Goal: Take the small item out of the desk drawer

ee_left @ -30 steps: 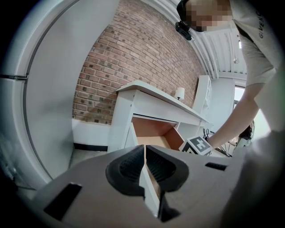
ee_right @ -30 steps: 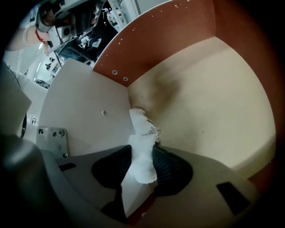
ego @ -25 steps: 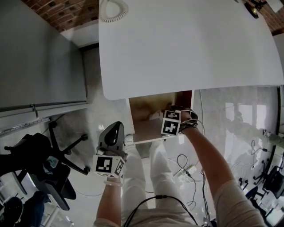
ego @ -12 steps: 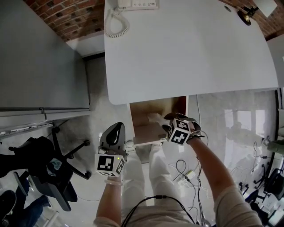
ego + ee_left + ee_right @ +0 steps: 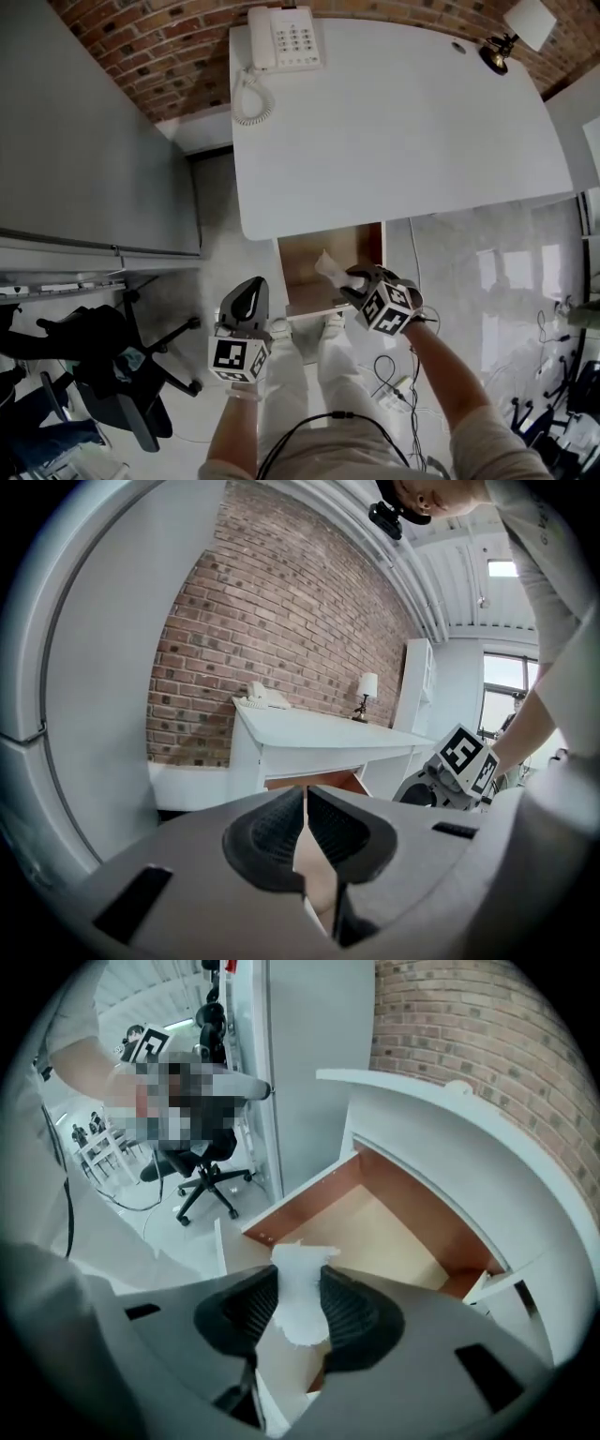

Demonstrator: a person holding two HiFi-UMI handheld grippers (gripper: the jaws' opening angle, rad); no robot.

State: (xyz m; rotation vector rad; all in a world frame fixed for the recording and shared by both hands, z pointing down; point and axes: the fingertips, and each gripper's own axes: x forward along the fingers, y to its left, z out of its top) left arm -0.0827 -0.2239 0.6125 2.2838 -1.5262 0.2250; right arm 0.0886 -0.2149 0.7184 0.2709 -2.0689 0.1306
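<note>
The open wooden drawer (image 5: 323, 258) juts out from under the white desk (image 5: 403, 122). My right gripper (image 5: 345, 278) hovers above the drawer's front right part, shut on a small crumpled white item (image 5: 326, 265). In the right gripper view the white item (image 5: 302, 1274) sticks up between the pads of the right gripper (image 5: 300, 1309), with the bare drawer (image 5: 384, 1232) bottom beyond it. My left gripper (image 5: 250, 286) hangs left of the drawer, over the floor. In its own view the left gripper (image 5: 306, 808) is shut with nothing held.
A white telephone (image 5: 284, 37) and a small lamp (image 5: 497, 52) sit at the desk's far edge by the brick wall. A grey partition (image 5: 84, 141) stands left. An office chair (image 5: 122, 375) is at lower left. Cables (image 5: 389, 361) lie on the floor to the right.
My right gripper has drawn back out of the drawer toward me, carrying the white item. The view has tilted so the phone and lamp show. The left gripper has hardly moved.
</note>
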